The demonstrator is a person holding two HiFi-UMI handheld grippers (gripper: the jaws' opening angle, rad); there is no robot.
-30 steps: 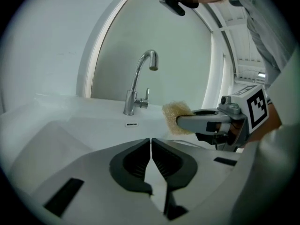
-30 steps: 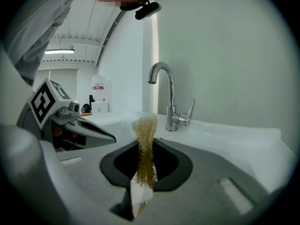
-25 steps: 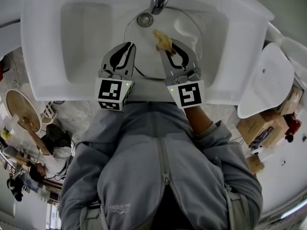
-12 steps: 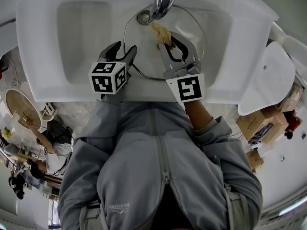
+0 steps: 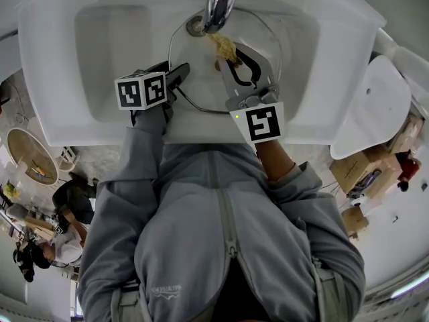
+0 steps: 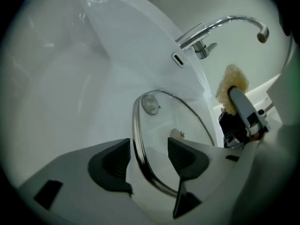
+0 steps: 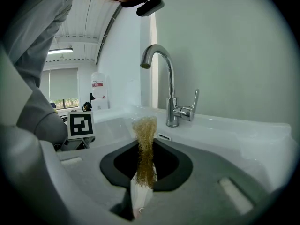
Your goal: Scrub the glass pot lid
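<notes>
The glass pot lid (image 5: 199, 79) lies in the white sink (image 5: 107, 52), its steel rim (image 6: 140, 158) ringing the clear glass. My left gripper (image 5: 178, 71) is tipped down at the lid's near left edge. Its jaws have just been opening and now straddle the rim, with both pads (image 6: 112, 161) standing clear of it in the left gripper view (image 6: 146, 158). My right gripper (image 5: 225, 56) hovers over the lid under the faucet (image 5: 218, 2), shut on a yellowish scrubber (image 5: 224, 45). The scrubber (image 7: 145, 144) sticks up from the closed right gripper (image 7: 143, 177).
The chrome faucet (image 7: 166, 78) rises at the sink's back, with its lever to the right. A white oval seat-like piece (image 5: 372, 109) and cardboard boxes (image 5: 365, 180) stand to the sink's right. People sit at a round table (image 5: 30, 156) low on the left.
My left gripper has dropped and rolled, its marker cube swinging left, and its jaws have opened around the lid's rim. The right gripper has kept still with the scrubber.
</notes>
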